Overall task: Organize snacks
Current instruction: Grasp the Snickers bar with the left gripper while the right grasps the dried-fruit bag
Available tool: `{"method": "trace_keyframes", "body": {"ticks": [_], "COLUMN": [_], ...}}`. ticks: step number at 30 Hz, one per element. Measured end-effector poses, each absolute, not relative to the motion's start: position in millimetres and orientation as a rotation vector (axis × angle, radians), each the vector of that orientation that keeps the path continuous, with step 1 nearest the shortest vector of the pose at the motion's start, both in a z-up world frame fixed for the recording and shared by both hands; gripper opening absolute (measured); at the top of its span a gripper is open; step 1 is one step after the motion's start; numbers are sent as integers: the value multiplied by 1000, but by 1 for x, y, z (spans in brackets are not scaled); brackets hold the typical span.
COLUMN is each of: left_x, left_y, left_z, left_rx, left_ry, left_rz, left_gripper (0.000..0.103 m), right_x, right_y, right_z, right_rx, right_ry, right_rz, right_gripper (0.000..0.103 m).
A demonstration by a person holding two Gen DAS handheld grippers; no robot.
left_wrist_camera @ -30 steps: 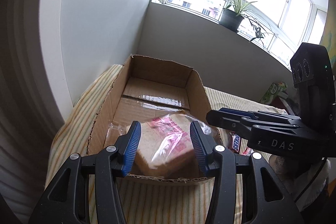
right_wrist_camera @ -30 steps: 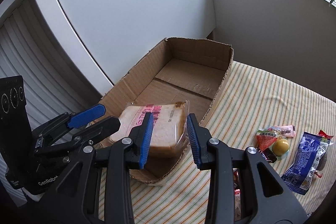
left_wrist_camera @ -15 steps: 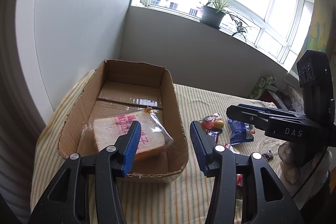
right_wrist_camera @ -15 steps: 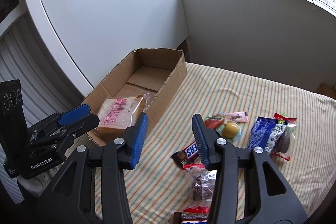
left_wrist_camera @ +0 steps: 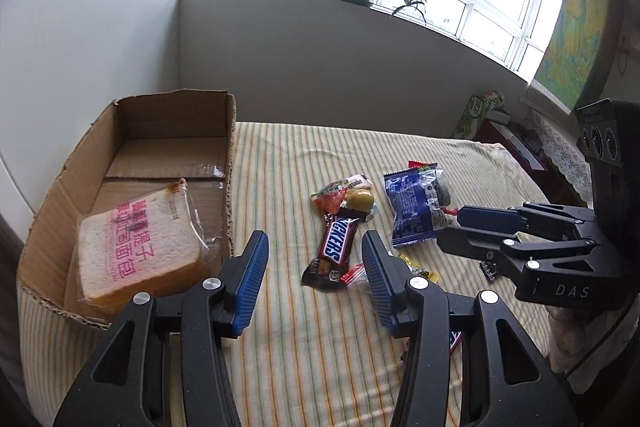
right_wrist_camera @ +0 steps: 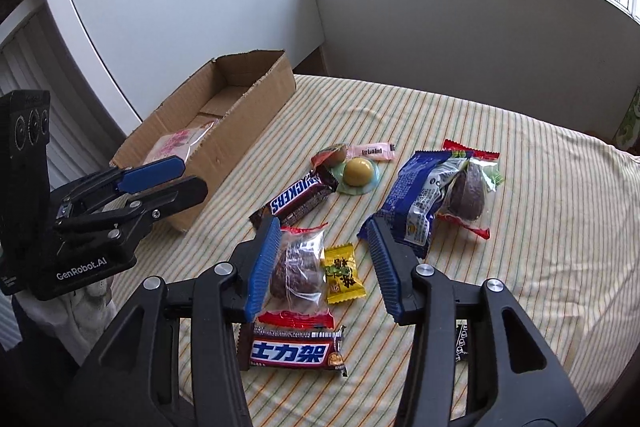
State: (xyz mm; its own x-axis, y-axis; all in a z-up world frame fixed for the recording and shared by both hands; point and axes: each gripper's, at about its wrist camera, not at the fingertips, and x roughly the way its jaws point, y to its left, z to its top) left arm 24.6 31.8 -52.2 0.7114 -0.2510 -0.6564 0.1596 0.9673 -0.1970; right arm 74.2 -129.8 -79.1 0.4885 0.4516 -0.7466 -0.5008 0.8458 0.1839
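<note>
Between parted, empty right tongs [right_wrist_camera: 324, 267]: wrapped snacks [right_wrist_camera: 298, 263] on cloth; left tongs [left_wrist_camera: 314, 283] parted, empty.

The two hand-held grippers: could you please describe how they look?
Both the left hand-held gripper and the right hand-held gripper are matte black plastic with ribbed blue pads and silver rivets. White lettering marks each body: "GenRobot.AI" on the left one, "DAS" on the right one.

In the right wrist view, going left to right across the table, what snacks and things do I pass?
Cardboard box → Snickers bar → yellow jelly cup → blue snack packet → brown cake in a clear red-edged wrapper.
</note>
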Motion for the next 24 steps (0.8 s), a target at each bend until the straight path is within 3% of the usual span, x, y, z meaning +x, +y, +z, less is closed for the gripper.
{"method": "trace_keyframes", "body": {"ticks": [20, 24], "left_x": [66, 77], "left_y": [-14, -15], "left_z": [-78, -90], "left_rx": [-14, -25], "left_ry": [865, 912], "left_rz": [-223, -222], "left_gripper": [47, 37], "right_x": [68, 71], "right_y": [-97, -98], "right_z": [-122, -128], "right_rx": [-173, -164], "right_ry": [976, 993], "right_rz": [684, 670], "right_gripper": [48, 48]}}
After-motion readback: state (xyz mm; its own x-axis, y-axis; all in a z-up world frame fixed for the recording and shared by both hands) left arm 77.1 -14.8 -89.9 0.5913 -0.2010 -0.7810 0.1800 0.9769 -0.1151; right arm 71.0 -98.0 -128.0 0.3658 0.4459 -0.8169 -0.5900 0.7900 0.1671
